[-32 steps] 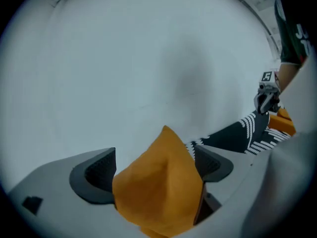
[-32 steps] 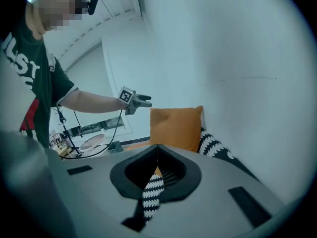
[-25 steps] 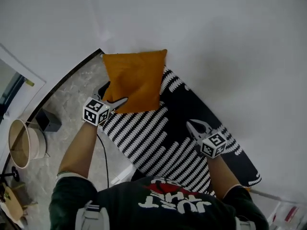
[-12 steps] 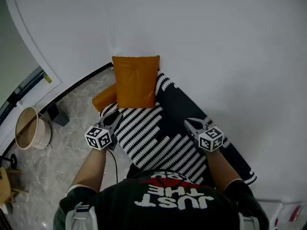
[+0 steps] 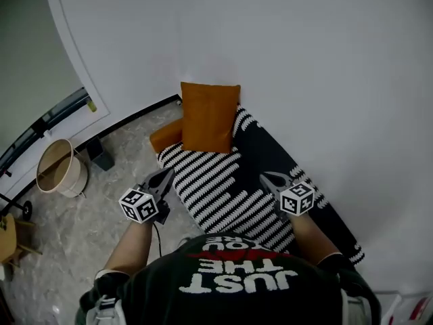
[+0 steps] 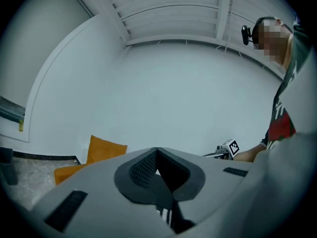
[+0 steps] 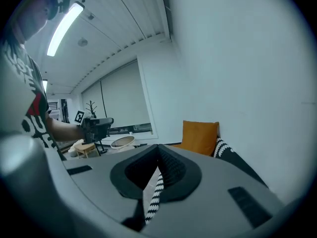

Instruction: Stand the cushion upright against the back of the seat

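Left gripper and right gripper fingers pressed together, orange cushion upright against the wall well beyond them, round basket left of the left fingers.

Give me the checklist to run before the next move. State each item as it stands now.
1. Cushion upright: ok, it stands on end at the far end of the seat.
2. Cushion backed by the wall: ok, it looks to rest against it.
3. Left gripper empty: ok, jaws together, nothing between them.
4. Right gripper empty: ok, jaws together, nothing between them.
5. Both grippers apart from the cushion: ok, both are over the seat's near part.
6. Orange piece low beside the cushion: cannot tell what it is or whether it needs placing.
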`<action>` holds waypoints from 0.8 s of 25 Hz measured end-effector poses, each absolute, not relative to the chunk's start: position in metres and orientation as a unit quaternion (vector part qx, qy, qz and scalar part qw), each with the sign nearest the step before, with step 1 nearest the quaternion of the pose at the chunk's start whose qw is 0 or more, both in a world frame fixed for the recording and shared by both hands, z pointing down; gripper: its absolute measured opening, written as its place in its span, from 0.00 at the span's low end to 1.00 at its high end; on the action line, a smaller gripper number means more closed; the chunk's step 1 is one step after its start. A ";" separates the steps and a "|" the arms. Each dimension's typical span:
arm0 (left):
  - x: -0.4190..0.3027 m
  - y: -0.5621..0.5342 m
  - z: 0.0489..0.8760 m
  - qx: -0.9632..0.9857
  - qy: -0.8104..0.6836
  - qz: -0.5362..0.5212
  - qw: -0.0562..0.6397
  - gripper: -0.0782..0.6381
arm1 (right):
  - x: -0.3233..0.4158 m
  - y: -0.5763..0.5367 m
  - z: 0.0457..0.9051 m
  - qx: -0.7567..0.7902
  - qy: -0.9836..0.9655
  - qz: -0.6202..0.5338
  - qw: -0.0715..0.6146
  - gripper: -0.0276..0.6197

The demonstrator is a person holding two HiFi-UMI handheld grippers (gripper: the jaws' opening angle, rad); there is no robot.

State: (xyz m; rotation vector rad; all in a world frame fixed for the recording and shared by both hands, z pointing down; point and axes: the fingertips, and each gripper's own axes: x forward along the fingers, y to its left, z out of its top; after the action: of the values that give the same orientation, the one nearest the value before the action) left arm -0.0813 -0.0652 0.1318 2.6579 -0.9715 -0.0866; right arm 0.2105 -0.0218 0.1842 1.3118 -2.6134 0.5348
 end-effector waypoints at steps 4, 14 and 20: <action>-0.110 -0.047 0.127 0.926 -0.342 -0.038 0.157 0.13 | 0.189 -0.015 0.182 0.436 -0.878 0.181 0.076 0.08; -0.206 -0.029 0.121 0.936 -0.308 -0.041 0.165 0.13 | 0.119 -0.008 0.157 0.481 -0.856 0.186 0.043 0.08; -0.229 -0.032 0.131 0.934 -0.310 -0.050 0.169 0.12 | 0.088 -0.004 0.159 0.471 -0.862 0.179 0.060 0.08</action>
State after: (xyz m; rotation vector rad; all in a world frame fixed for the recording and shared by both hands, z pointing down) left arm -0.2294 -0.0317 0.1306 2.6553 -0.8817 -0.1424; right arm 0.0881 -0.0039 0.1588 1.4252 -2.6078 0.5403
